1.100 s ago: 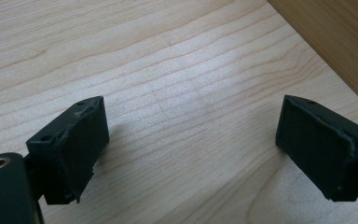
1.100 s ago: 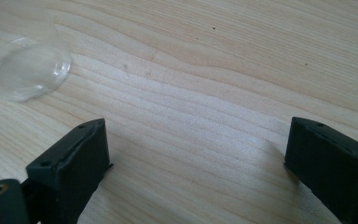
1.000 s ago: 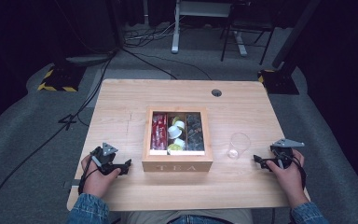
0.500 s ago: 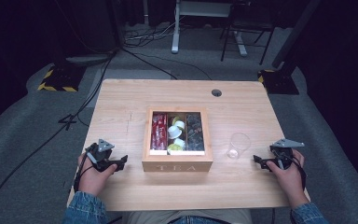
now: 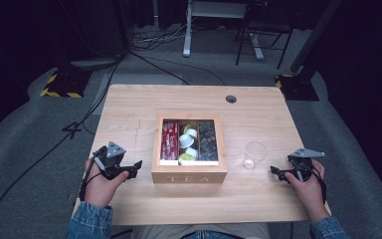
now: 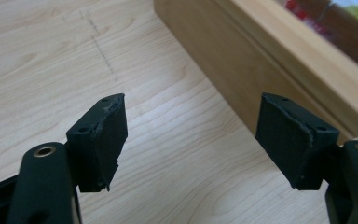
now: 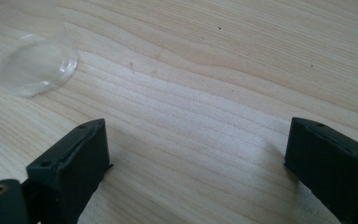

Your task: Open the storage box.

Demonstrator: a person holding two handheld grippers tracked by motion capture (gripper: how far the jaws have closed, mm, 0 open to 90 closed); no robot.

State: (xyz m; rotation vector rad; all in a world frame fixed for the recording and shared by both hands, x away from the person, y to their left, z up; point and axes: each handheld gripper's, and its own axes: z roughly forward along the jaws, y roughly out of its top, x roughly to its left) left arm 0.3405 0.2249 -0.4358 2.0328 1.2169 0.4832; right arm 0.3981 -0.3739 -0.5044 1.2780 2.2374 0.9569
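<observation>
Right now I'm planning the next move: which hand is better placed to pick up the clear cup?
Right. The right gripper sits just beside the clear cup, jaws open; the tea box separates the left gripper from it.

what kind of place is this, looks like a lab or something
Probably a lab or recording studio rather than a home: a lone wooden table on grey carpet, cables trailing across the floor, and dark surroundings with equipment stands on hazard-striped bases.

Black cables [image 5: 144, 64] cross the grey floor [image 5: 25, 129] behind the wooden table [image 5: 129, 109].
</observation>
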